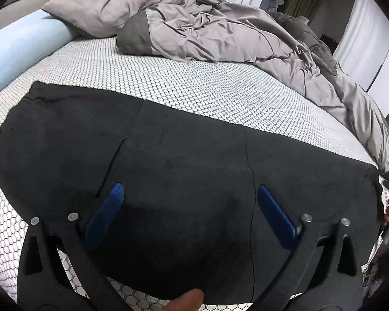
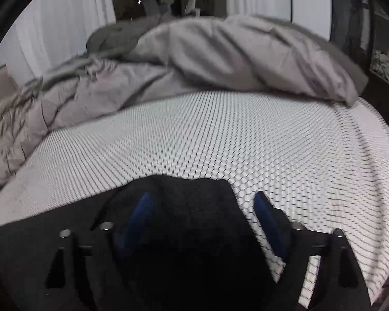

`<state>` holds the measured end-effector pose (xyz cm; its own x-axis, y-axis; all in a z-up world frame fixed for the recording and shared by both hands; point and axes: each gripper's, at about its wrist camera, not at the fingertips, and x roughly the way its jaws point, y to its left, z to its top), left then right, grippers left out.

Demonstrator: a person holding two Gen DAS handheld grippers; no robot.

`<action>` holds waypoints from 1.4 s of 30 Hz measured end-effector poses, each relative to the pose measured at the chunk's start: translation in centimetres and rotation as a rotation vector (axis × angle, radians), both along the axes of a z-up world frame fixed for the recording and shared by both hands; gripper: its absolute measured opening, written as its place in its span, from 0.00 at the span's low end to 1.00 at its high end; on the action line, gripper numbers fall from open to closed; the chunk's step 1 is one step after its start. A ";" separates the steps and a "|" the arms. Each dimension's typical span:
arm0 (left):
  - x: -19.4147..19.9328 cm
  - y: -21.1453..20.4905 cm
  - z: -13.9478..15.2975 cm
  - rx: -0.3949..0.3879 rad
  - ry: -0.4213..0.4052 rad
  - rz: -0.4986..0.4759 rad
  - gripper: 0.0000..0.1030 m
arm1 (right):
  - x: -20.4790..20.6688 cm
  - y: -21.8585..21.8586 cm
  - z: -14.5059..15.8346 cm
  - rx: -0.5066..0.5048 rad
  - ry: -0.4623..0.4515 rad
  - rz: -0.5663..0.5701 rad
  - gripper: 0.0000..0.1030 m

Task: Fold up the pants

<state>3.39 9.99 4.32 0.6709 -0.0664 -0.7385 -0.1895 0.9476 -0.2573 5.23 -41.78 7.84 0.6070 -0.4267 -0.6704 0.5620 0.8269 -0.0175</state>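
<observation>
- The black pants (image 1: 184, 171) lie flat across the near side of the bed (image 1: 194, 90), spread from 9 o'clock to 3 o'clock in the left wrist view.
- The left gripper (image 1: 189, 194) hovers over the middle of the pants, its blue fingers (image 1: 109, 210) spread wide and grasping nothing.
- A fingertip (image 1: 192, 298) of the person shows at 6 o'clock, at the near hem.
- The right gripper (image 2: 202, 204) is released too, jaws wide apart: one finger (image 2: 140, 212) over the dark cloth, the other over the bed's honeycomb cover (image 2: 220, 134).
- In the right wrist view the pants (image 2: 179, 197) fill the lower part, from 6 to 9 o'clock; this view is blurred.
- A rumpled grey duvet (image 1: 207, 26) is heaped at 12 o'clock, well apart from the pants.
- A pale blue bolster (image 1: 20, 49) lies at 10 o'clock.
</observation>
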 end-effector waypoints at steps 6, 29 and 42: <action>-0.6 -5.6 1.6 -0.007 -0.045 -0.136 0.99 | -4.1 6.0 1.9 0.025 -0.042 0.164 0.92; -1.7 -20.3 -1.6 0.101 0.078 -0.565 0.99 | -6.7 11.0 -5.1 -0.168 0.195 0.378 0.95; -5.4 -28.4 -2.5 0.213 0.109 -0.824 1.00 | -3.5 13.4 -6.7 -0.177 0.282 0.475 0.96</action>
